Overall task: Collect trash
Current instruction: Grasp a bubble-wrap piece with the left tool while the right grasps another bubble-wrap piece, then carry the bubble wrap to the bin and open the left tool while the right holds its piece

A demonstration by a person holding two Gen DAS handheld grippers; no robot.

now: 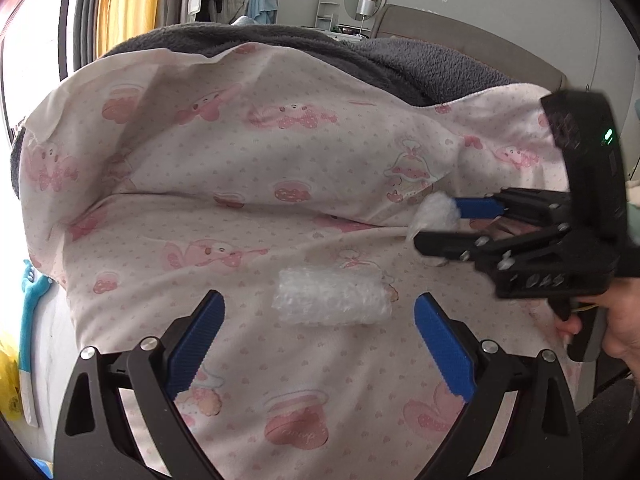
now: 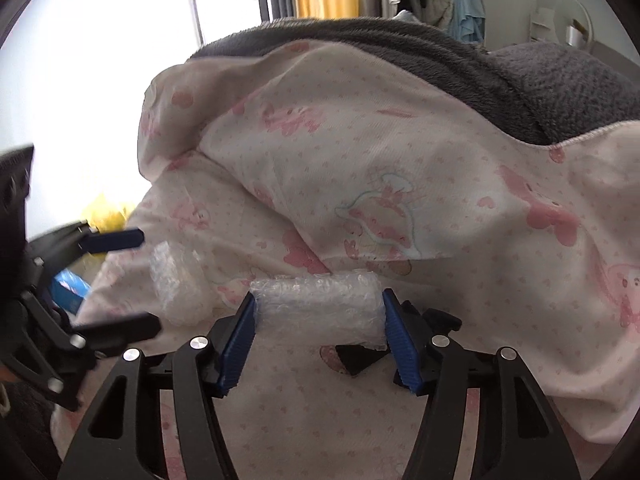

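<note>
Worked a bed point(image 1: 120, 320) spread with a pink cartoon-print sheet point(image 1: 280, 152), with a grey fleece blanket point(image 1: 400, 60) heaped along its far edge.

Pinched the first bubble-wrap roll point(image 2: 318, 312) end to end in the right gripper point(image 2: 319, 300), jaws partly closed and blue pads point(image 2: 240, 336) pressed on both ends of the roll. Kept that roll low over the sheet, in front of a fold of the quilt; whether it touched the fabric could not be told. Showed up in the left wrist view as a white wad point(image 1: 434, 210) between the right gripper's point(image 1: 436, 222) fingers, toward the bed's right edge, with a hand point(image 1: 616, 328) wrapped round the handle behind.

Held the left gripper point(image 1: 320, 302) with jaws spread wide and nothing between the pads. Left the second bubble-wrap roll point(image 1: 332, 296) lying flat on the sheet just ahead of those open jaws, touching neither pad. Placed it, in the right wrist view point(image 2: 176, 284), nearer the bed's left edge than the first roll and apart from it, with the left gripper point(image 2: 136, 284) coming in from that side.

Glimpsed a yellow bag point(image 1: 10, 384) beyond the bed's left edge.
</note>
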